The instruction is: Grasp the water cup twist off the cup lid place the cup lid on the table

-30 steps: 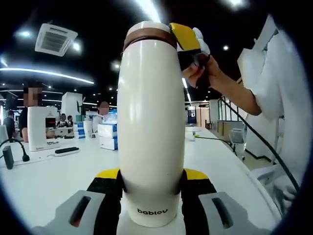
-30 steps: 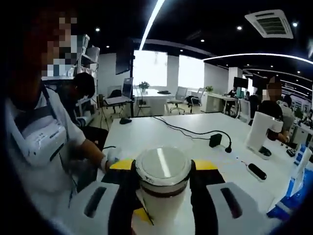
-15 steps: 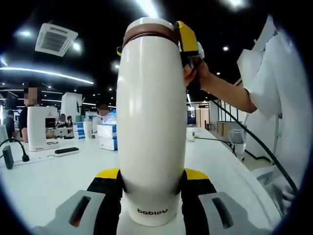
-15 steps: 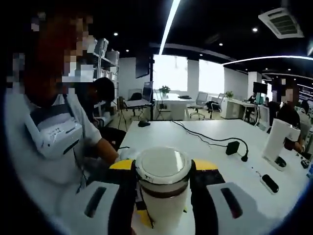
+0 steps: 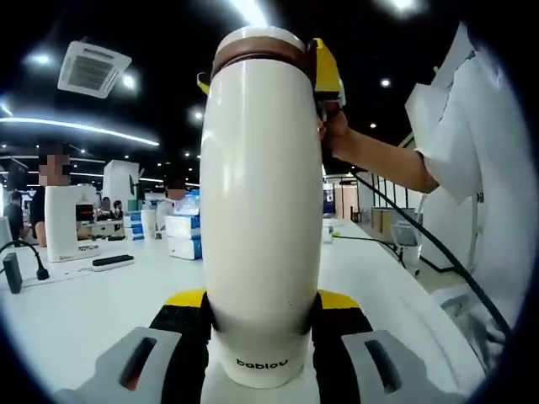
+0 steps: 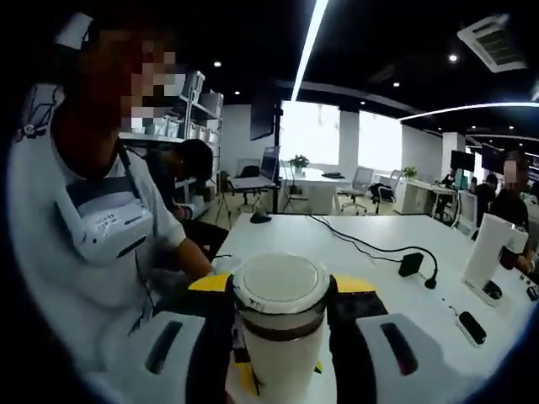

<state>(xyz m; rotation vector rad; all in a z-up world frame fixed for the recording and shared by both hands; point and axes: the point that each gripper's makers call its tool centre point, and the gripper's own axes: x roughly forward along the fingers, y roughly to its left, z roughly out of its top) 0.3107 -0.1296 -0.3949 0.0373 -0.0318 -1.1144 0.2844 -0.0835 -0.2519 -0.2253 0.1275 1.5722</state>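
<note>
the left tool (image 5: 261,316) is clamped on the base of the cream water cup (image 5: 261,210), which stands upright above the white tabletop (image 5: 76,311). at the cup's top the right tool (image 6: 280,311) is clamped around the cup lid (image 6: 280,286), with its brown band just under the lid.

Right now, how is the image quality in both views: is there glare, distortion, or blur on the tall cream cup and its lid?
Left gripper view: the tall cream water cup bulges from fisheye distortion, though its printed logo stays sharp; ceiling strip lights burn white. Right gripper view: the cream round lid carries soft pale glare from the ceiling strip, the white table looks bright, and the near person is softer and dimmer.
</note>
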